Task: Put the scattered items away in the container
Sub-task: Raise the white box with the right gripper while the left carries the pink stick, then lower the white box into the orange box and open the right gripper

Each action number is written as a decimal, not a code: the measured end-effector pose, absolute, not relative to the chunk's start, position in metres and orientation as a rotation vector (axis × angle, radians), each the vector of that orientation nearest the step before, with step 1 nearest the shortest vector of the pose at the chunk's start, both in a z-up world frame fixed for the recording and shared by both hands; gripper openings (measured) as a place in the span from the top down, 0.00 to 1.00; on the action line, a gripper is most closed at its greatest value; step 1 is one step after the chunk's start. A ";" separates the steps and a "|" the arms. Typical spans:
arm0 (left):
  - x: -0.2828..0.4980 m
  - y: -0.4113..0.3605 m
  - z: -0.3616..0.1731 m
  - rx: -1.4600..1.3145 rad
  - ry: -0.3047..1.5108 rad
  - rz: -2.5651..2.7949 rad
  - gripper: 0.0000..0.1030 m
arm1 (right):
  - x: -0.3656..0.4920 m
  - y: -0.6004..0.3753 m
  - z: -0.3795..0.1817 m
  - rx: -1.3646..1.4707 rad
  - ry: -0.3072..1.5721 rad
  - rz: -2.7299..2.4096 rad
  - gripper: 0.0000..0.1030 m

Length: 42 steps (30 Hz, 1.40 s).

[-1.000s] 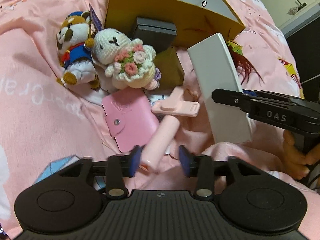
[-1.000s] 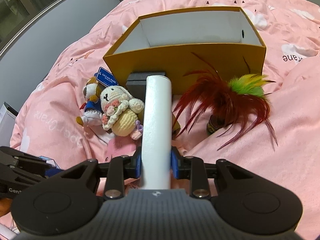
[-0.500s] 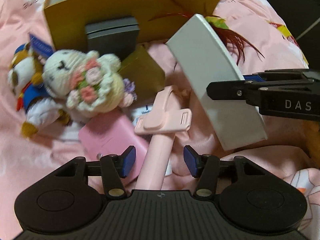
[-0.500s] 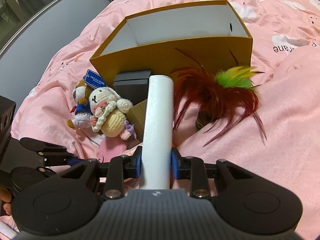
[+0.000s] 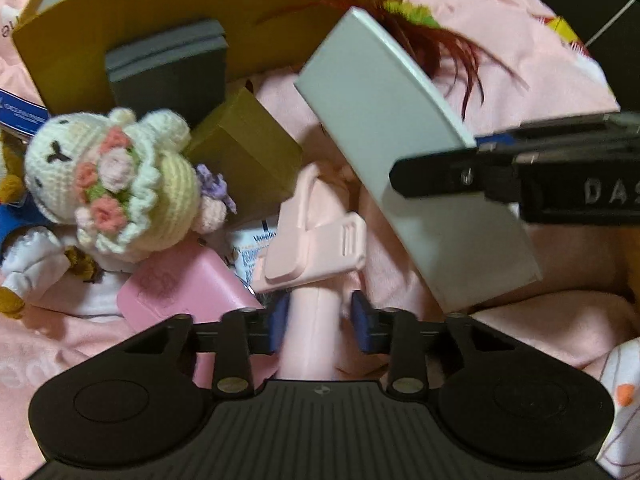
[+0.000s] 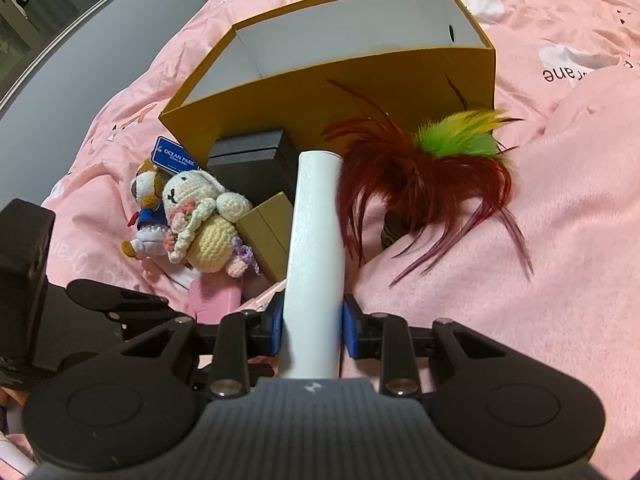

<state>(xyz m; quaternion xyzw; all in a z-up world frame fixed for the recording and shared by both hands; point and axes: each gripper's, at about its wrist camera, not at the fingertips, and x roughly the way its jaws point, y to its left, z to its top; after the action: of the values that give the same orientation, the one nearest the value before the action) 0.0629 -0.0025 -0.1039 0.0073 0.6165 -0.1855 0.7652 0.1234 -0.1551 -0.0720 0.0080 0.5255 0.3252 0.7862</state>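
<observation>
- Scattered items lie on the pink blanket (image 6: 560, 240) just before the yellow box (image 6: 332, 80).
- Our right gripper (image 6: 312, 324) clamps a white board (image 6: 316, 248), raised off the bedding.
- Our left gripper (image 5: 318, 322) has narrowed around a pink handle (image 5: 312, 240); firm contact we cannot tell.
- Crochet bunny (image 5: 116, 184), grey case (image 5: 168, 68), feathers (image 6: 424, 184) nearby.

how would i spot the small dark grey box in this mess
Start at the big yellow box standing open on the pink blanket. The dark grey box stands right against its near wall, towards the left. It sits behind the crocheted white bunny and above a smaller tan box; it is the only dark, matte, hard-edged thing among the soft, bright ones.
</observation>
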 end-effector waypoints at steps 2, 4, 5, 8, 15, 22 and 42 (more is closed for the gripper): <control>0.063 -0.004 -0.109 0.012 1.354 -0.405 0.70 | 0.124 -0.156 -0.073 0.025 1.137 0.701 0.69; 0.064 -0.005 -0.111 0.008 1.357 -0.404 0.70 | 0.125 -0.157 -0.075 0.030 1.143 0.699 0.69; 0.065 -0.004 -0.112 0.003 1.359 -0.404 0.70 | 0.125 -0.157 -0.075 0.031 1.144 0.698 0.69; 0.067 -0.005 -0.116 -0.002 1.372 -0.398 0.69 | 0.125 -0.157 -0.076 0.035 1.148 0.698 0.69; 0.067 -0.010 -0.117 0.025 1.353 -0.377 0.70 | 0.124 -0.156 -0.078 0.040 1.152 0.693 0.69; 0.054 0.006 -0.098 -0.054 1.284 -0.353 0.70 | 0.120 -0.158 -0.070 0.043 1.128 0.702 0.70; 0.037 0.073 -0.013 -0.249 1.016 -0.258 0.70 | 0.126 -0.163 -0.024 0.107 1.014 0.738 0.70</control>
<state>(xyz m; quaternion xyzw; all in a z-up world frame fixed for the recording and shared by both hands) 0.0371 0.0727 -0.0130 -0.1184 0.4836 -0.1227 0.8585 0.1260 -0.1633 -0.0238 0.0499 0.4741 0.3450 0.8085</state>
